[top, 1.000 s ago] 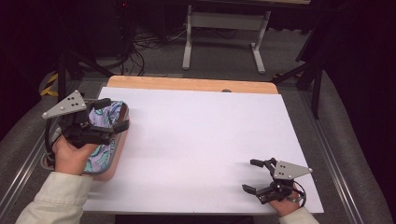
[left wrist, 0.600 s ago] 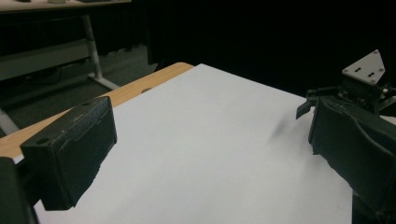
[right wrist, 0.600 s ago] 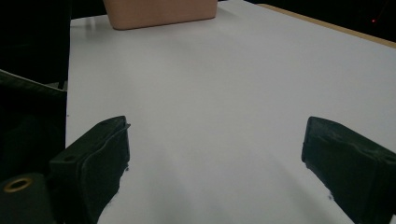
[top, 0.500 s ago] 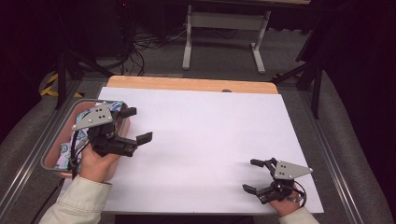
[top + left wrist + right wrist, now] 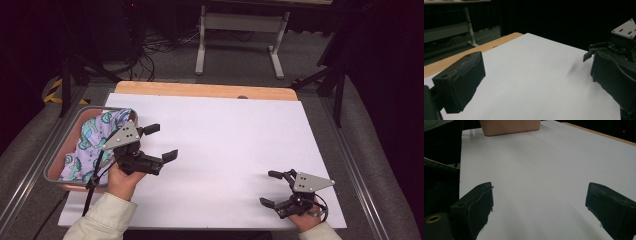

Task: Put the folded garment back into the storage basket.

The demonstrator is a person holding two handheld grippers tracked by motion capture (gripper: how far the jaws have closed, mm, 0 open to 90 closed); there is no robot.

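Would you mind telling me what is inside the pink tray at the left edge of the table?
The grey-rimmed pink tray holds a crumpled pale cloth with a teal and purple print. The cloth covers most of the tray's floor, so anything beneath it is hidden.

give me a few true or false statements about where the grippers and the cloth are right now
1. The patterned cloth lies in the bin at the table's left edge. True.
2. The left gripper holds the cloth between its fingers. False: its fingers are spread apart and empty, over the white sheet.
3. The right gripper is open near the table's front right corner. True.
4. The two grippers touch each other. False: they are far apart, with bare sheet between them.
5. A mug stands in the middle of the sheet. False: nothing stands there.
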